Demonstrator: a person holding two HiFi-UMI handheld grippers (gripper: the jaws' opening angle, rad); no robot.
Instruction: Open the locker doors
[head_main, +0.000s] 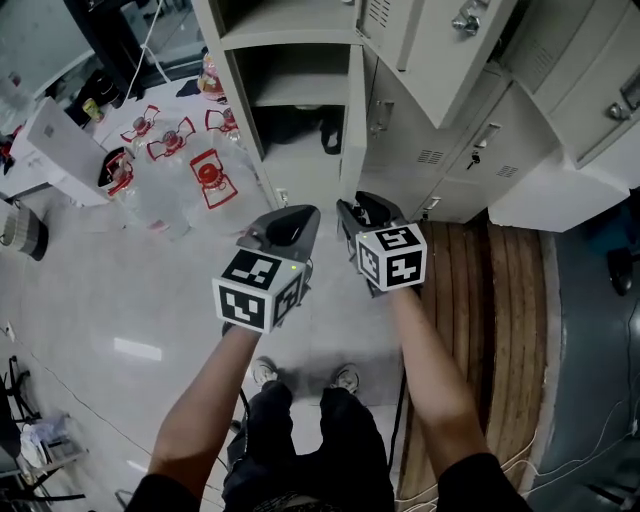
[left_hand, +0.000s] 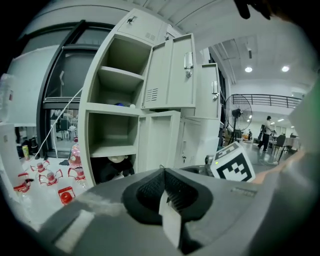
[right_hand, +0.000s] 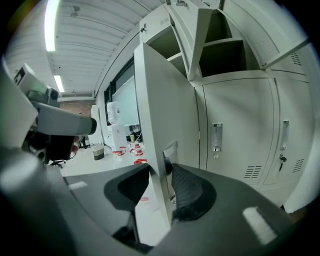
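**A:** Grey steel right across the frame. That's the tall pale-grey steel locker bank (head_main: 290, 38) dead ahead, and the right gripper (right_hand: 162, 175) has its jaws half closed onto the free edge of a pale-grey steel locker door (right_hand: 167, 100). The pads press on both faces, right at the small metal pull plate (right_hand: 170, 150).

**B:** From the head view that locker door (head_main: 350, 120) stands edge-on to the person, long axis upright, swung well out from its compartment. The right gripper (head_main: 358, 212) has it at the low end. Where's the other one?

**A:** The left gripper (head_main: 290, 222) is just beside it, on the open-compartment side of the door. Its own view shows the left gripper (left_hand: 164, 175) with jaws together and nothing of the scene between them.

**B:** So what does the next move turn on?

**A:** The two pale-grey closed doors with upright handles (right_hand: 235, 145) lie to the right of the held door. I'd judge the right hand is the nearer one for those.

**B:** And underfoot?

**A:** A glossy pale floor (head_main: 110, 300), with a wooden slat platform (head_main: 490, 320) under the right-hand lockers. Clear water bottles with red handles (head_main: 205, 180) stand on the floor to the left. The room is a bright open hall, with a black standing fan (left_hand: 237, 112) further back
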